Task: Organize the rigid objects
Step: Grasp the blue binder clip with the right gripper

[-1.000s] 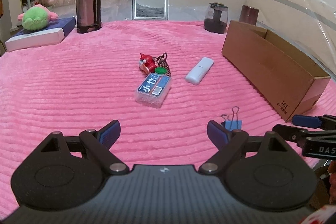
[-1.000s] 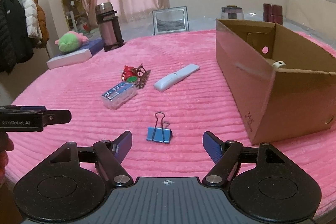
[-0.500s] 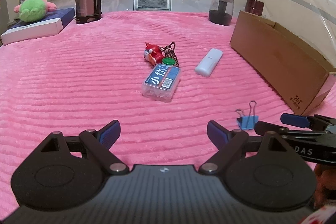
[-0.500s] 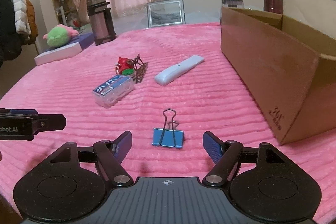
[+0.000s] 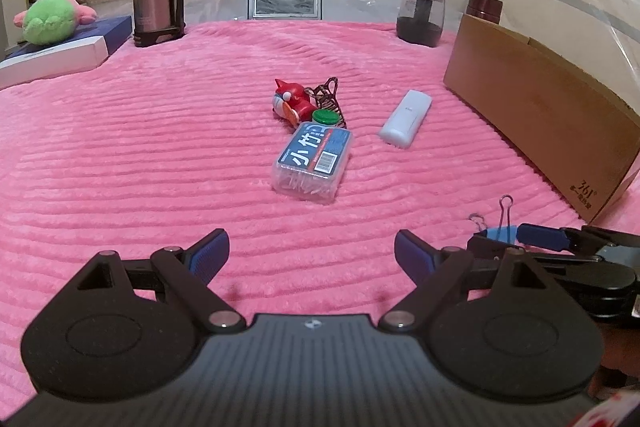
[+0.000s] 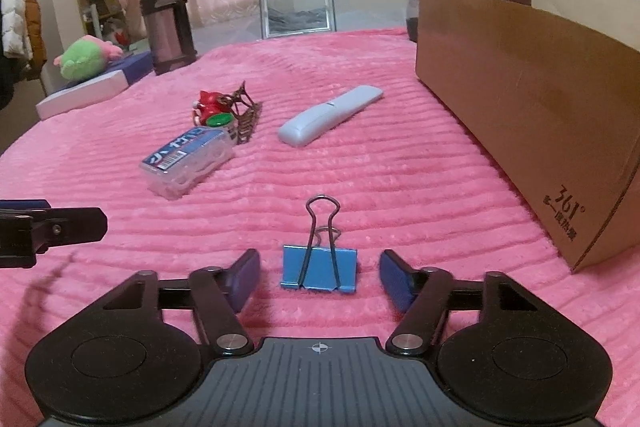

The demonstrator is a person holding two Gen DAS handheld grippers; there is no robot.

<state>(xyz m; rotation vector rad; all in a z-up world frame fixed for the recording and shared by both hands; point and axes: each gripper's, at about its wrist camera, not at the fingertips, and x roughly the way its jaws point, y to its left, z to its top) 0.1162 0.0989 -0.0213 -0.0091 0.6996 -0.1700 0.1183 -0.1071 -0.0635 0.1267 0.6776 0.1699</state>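
Blue binder clip (image 6: pixel 319 267), low centre of frame on the pink blanket (image 6: pixel 400 179), now sits between the right claw's (image 6: pixel 319 277) spread fingers after its advance; left claw (image 5: pixel 311 255) waits released, empty, cardboard box (image 6: pixel 520 99) at right.

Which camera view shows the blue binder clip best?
The right wrist view: the blue binder clip lies whole and near, between the open right tool's fingers. In the left wrist view, that tool hides most of it, leaving its wire handles and a blue sliver.
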